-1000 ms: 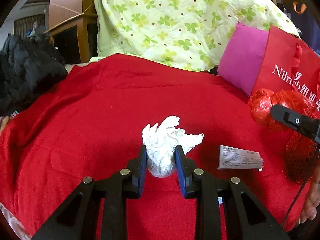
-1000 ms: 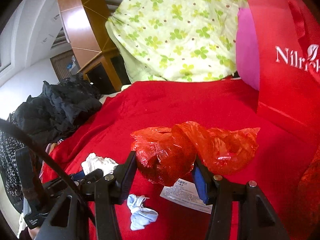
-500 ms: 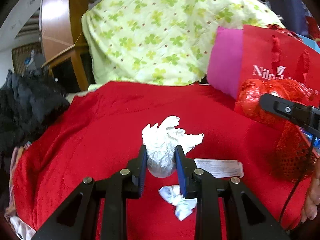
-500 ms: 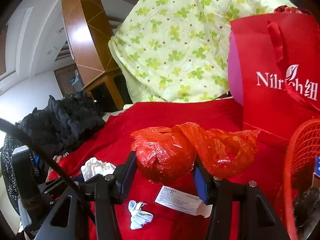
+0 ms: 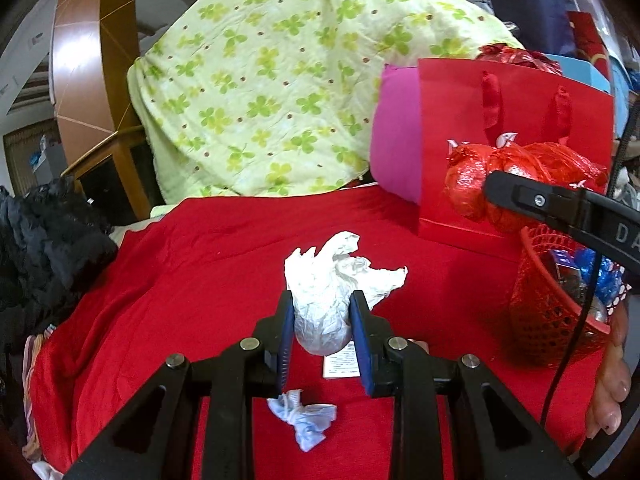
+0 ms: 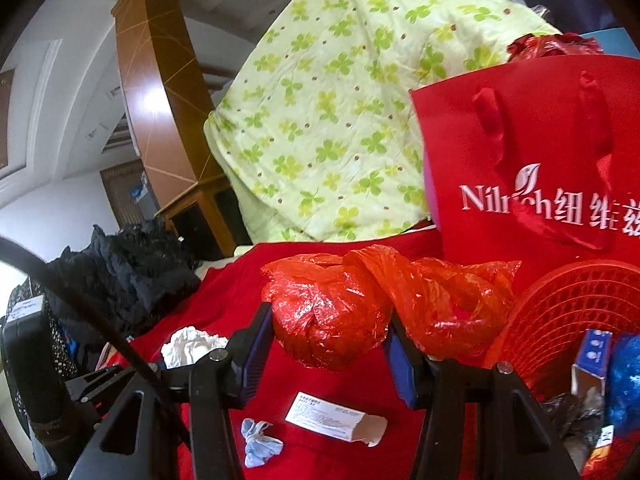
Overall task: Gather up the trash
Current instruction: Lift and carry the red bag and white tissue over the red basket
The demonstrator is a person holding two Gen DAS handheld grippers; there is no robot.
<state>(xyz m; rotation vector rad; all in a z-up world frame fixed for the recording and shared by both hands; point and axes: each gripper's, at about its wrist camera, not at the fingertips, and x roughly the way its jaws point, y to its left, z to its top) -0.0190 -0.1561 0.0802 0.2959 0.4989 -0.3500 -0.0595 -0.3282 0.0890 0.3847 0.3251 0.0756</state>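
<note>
From the left wrist view, the left gripper (image 5: 322, 326) tilts downward over a red bedspread (image 5: 192, 272), its jaws narrowly parted and clamped on a crumpled white tissue wad (image 5: 328, 300). Beneath it lie a small white printed box (image 5: 340, 364) and a pale blue scrap (image 5: 306, 426). A red mesh basket (image 5: 548, 320) stands to the right.

From the right wrist view, the right gripper (image 6: 328, 356) points nearly level, jaws moderately apart, gripping a knotted red plastic bag (image 6: 332, 312). The basket (image 6: 560, 312) sits just beside it, before a red gift bag (image 6: 520, 140).
</note>
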